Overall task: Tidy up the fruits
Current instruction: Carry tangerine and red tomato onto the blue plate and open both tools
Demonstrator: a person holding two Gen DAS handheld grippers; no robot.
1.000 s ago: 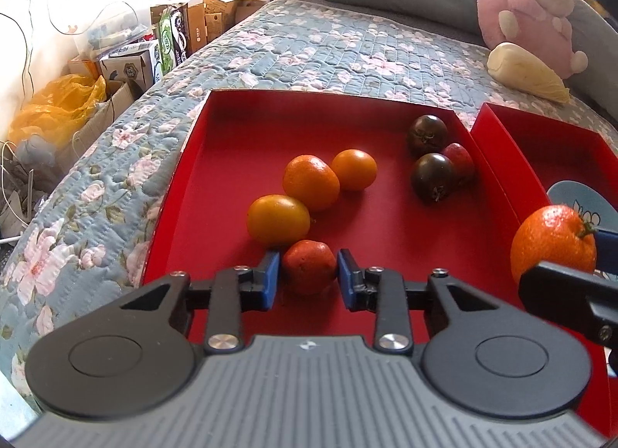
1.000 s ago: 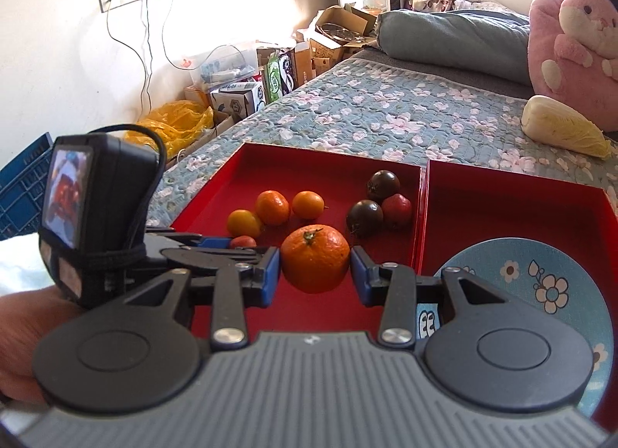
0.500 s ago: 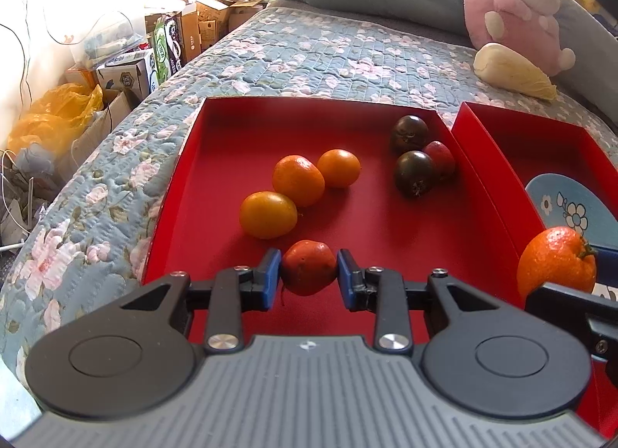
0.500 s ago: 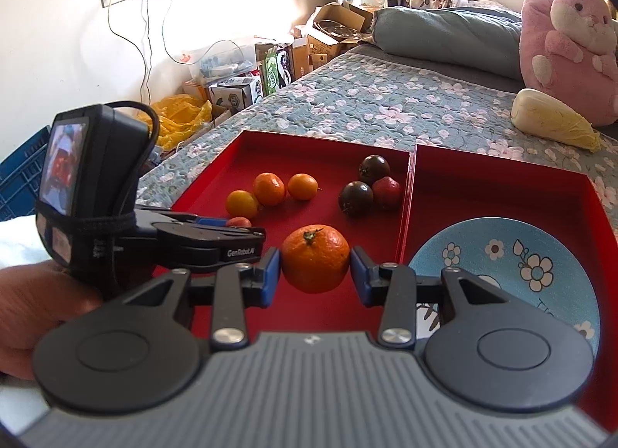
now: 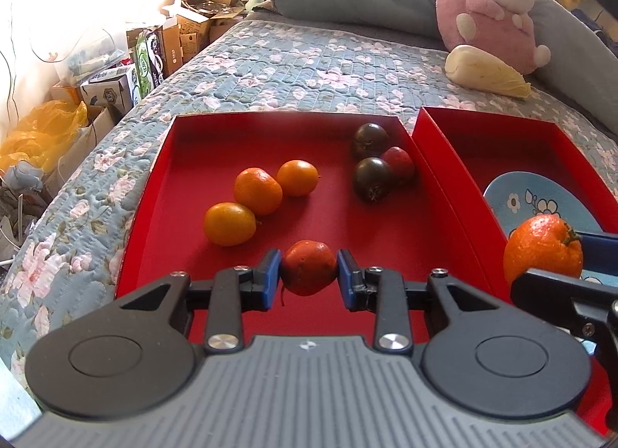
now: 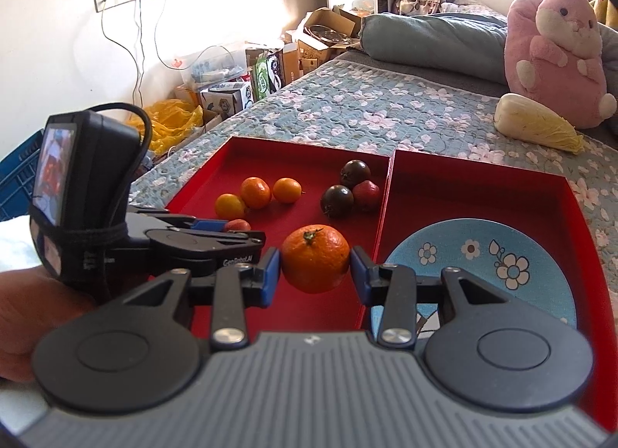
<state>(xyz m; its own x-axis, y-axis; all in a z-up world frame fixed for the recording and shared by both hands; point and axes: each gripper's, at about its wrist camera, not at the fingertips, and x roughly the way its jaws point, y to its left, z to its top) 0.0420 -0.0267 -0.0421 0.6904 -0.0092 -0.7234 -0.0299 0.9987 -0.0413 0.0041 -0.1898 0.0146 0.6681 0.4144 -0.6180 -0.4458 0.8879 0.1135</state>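
Observation:
My left gripper [image 5: 309, 274] is shut on a small red tomato [image 5: 308, 267] and holds it above the near part of the left red tray [image 5: 185, 162]. My right gripper [image 6: 314, 268] is shut on a large orange [image 6: 314, 258], held over the wall between the two trays; the orange also shows in the left wrist view [image 5: 542, 250]. Three small oranges [image 5: 258, 191] and a cluster of two dark tomatoes and one red tomato [image 5: 372, 179] lie in the left tray. A blue flowered plate [image 6: 494, 270] lies in the right red tray [image 6: 483, 185].
The trays sit on a floral quilted bed [image 5: 301, 65]. A cabbage [image 5: 486, 71] and a pink plush toy [image 5: 490, 3] lie behind the trays. Cardboard boxes [image 5: 185, 34] and a yellow bag [image 5: 34, 135] stand on the floor to the left.
Both grippers have pulled back and risen with their fruit still held. The trays look farther off, and more of the blue plate shows in both views.

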